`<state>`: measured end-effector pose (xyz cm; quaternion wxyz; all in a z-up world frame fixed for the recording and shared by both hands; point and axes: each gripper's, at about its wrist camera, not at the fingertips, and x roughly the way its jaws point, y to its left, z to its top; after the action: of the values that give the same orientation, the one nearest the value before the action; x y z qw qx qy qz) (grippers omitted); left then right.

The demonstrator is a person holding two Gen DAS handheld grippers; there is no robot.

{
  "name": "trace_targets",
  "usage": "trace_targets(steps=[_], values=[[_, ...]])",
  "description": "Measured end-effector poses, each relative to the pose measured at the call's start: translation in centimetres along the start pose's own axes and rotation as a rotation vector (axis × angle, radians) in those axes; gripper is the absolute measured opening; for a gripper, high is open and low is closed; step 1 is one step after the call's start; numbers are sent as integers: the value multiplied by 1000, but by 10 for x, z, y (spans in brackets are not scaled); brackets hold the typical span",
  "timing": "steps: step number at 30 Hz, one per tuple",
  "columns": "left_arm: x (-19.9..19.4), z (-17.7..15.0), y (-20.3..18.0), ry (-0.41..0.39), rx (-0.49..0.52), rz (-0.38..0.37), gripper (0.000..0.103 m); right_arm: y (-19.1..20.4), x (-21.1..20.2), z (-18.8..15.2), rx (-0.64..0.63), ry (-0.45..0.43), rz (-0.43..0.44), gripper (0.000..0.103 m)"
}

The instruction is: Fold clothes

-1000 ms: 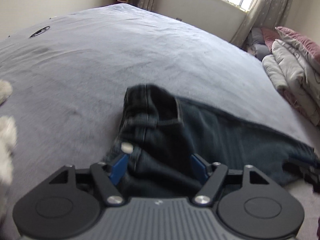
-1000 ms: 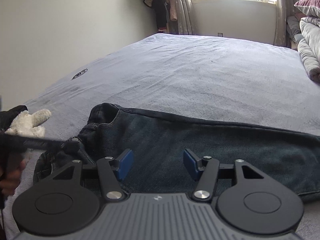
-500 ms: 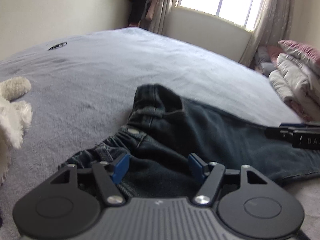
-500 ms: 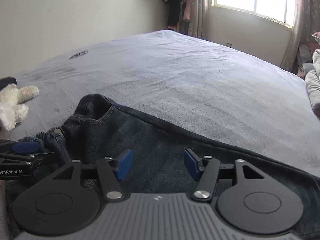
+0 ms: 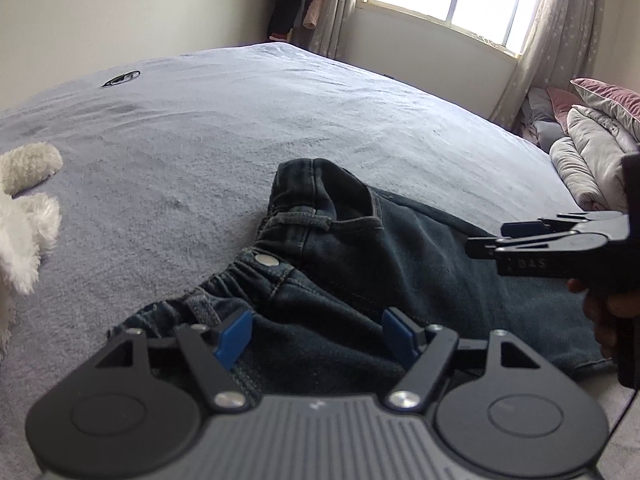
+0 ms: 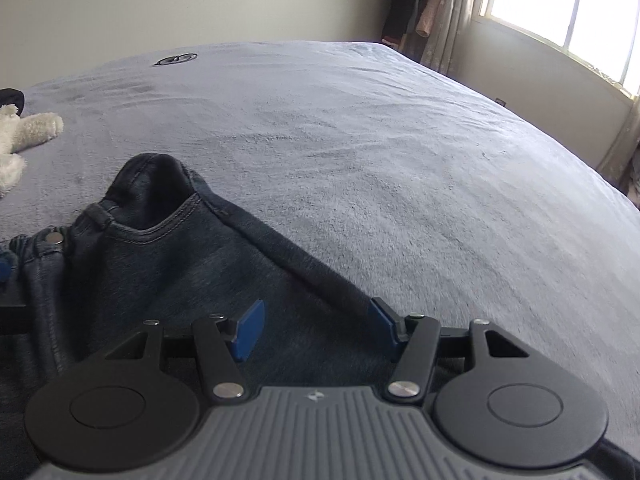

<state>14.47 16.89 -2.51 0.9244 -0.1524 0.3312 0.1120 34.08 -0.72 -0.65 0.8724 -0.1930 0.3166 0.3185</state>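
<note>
Dark jeans [image 5: 360, 248] near the bed's [image 5: 280, 120] front edge, left tool [image 5: 316, 334] opening over the waistband (nothing pinched), right tool [image 6: 316, 330] spread above the denim

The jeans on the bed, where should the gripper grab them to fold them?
Probably the waistband of the jeans, near the metal button. It bunches up off the bed there, thick and raised, so pads can pinch it. Come from the near side, where the left gripper already hovers, jaws opening.
</note>
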Motion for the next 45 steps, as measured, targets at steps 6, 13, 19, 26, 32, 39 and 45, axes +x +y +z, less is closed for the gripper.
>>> trace_targets(steps=[6, 13, 19, 26, 32, 39, 45], values=[[1, 0, -3, 2, 17, 4, 78, -19, 31, 3, 30, 49, 35, 62], [1, 2, 0, 12, 6, -11, 80, -31, 36, -3, 209, 58, 53, 59], [-1, 10, 15, 35, -83, -72, 80, -3, 12, 0, 118, 76, -74, 12], [5, 20, 37, 99, -167, -140, 71, 20, -75, 7, 90, 20, -115, 11], [8, 21, 44, 115, -201, -157, 66, 50, -149, -1, 85, -18, -159, 11], [-2, 19, 60, 123, -292, -178, 57, 106, -203, -36, 110, -32, -164, 11], [-30, -1, 77, 152, -315, -152, 56, 151, -213, -62, 164, -28, -140, 11]])
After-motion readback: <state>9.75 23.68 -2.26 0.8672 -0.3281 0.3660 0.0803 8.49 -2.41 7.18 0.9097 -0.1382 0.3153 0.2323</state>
